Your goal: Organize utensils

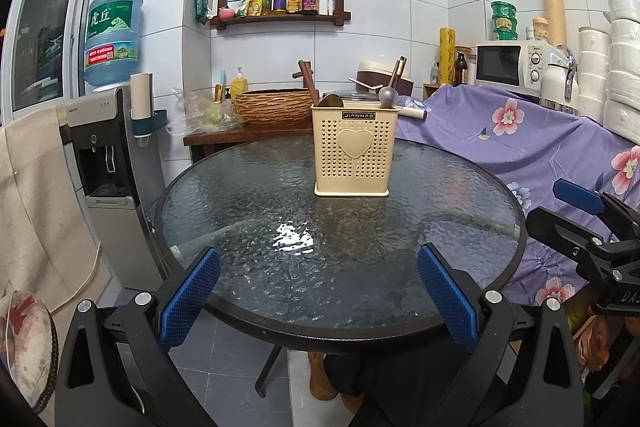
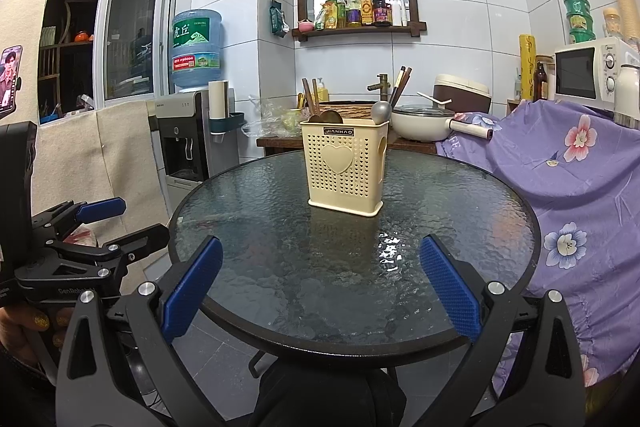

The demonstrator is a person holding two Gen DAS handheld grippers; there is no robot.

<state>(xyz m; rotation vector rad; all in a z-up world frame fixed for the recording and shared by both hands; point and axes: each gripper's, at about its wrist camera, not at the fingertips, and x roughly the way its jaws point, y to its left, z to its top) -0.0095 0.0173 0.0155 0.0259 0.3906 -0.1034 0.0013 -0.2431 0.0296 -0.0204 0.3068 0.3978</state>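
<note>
A cream perforated utensil holder (image 1: 354, 149) (image 2: 345, 167) with a heart on its front stands upright toward the far side of the round glass table (image 1: 248, 203) (image 2: 460, 211). Brown chopsticks (image 1: 309, 83) (image 2: 401, 83), a dark wooden spoon (image 1: 332, 101) (image 2: 330, 116) and a grey metal ladle (image 1: 388, 95) (image 2: 381, 111) stick out of its top. My left gripper (image 1: 318, 291) hangs open over the table's near edge, nothing between its blue pads. My right gripper (image 2: 320, 287) is open and empty too, at the near edge. Each shows at the side of the other's view.
A water dispenser (image 1: 108, 147) with a blue bottle stands left of the table. Purple floral cloth (image 1: 540, 139) covers the furniture on the right, with a microwave (image 1: 508, 65) behind. A woven basket (image 1: 276, 105), a white pot (image 2: 424, 125) and a rice cooker sit on the counter behind.
</note>
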